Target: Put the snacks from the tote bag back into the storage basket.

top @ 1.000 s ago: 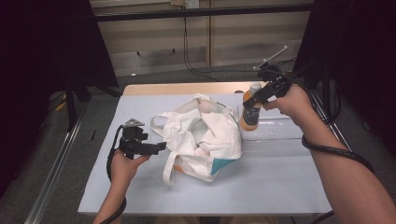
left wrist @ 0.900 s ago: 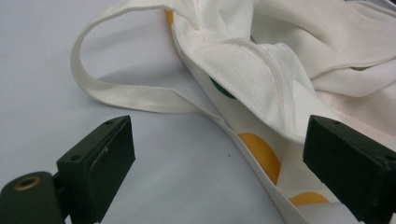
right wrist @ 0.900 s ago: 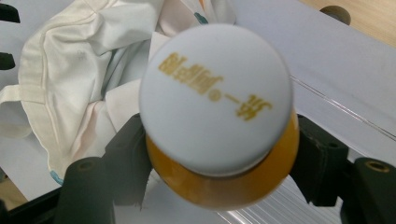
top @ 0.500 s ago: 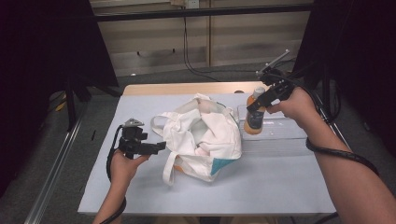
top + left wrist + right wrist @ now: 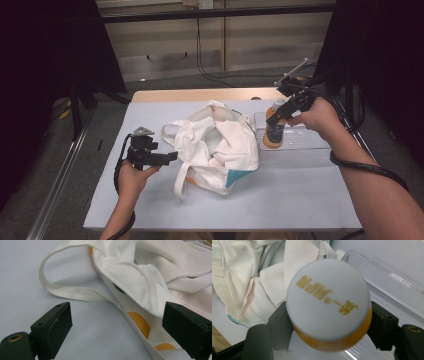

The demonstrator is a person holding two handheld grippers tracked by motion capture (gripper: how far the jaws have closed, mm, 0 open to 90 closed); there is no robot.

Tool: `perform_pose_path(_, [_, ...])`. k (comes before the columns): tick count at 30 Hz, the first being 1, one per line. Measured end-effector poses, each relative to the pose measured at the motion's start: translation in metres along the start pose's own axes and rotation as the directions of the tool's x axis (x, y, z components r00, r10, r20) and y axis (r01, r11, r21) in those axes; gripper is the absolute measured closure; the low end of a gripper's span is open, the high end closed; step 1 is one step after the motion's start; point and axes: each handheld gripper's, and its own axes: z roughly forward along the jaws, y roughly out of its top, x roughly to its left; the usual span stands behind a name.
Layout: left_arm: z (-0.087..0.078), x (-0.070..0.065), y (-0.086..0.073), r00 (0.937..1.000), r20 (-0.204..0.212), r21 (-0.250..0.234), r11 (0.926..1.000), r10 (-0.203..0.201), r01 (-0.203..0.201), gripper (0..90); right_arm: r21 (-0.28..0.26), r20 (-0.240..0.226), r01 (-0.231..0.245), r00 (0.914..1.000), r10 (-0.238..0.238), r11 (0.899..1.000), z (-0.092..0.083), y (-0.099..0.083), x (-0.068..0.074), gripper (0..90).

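One bottle (image 5: 274, 131) stands upright in the clear tray (image 5: 320, 150) at centre right, right hand-held gripper (image 5: 278, 116) clamped on it. Left hand-held gripper (image 5: 167, 157) gapes empty beside the white bag (image 5: 220, 145); judging by this, bagging remains.

R hand-held gripper (image 5: 276, 119) grips orange bottle (image 5: 273, 134) upright in clear tray (image 5: 310, 150), beside white bag (image 5: 220, 145).
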Motion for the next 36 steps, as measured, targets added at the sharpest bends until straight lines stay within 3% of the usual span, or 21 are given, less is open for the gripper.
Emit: perform_pose_path(36, [0.0,-0.001,0.001,0.9999,0.0,0.005,0.9999,0.012,-0.012,9.2,0.041,-0.005,0.021,0.9998,-0.021,0.999,0.022,-0.005,0.004,30.4])
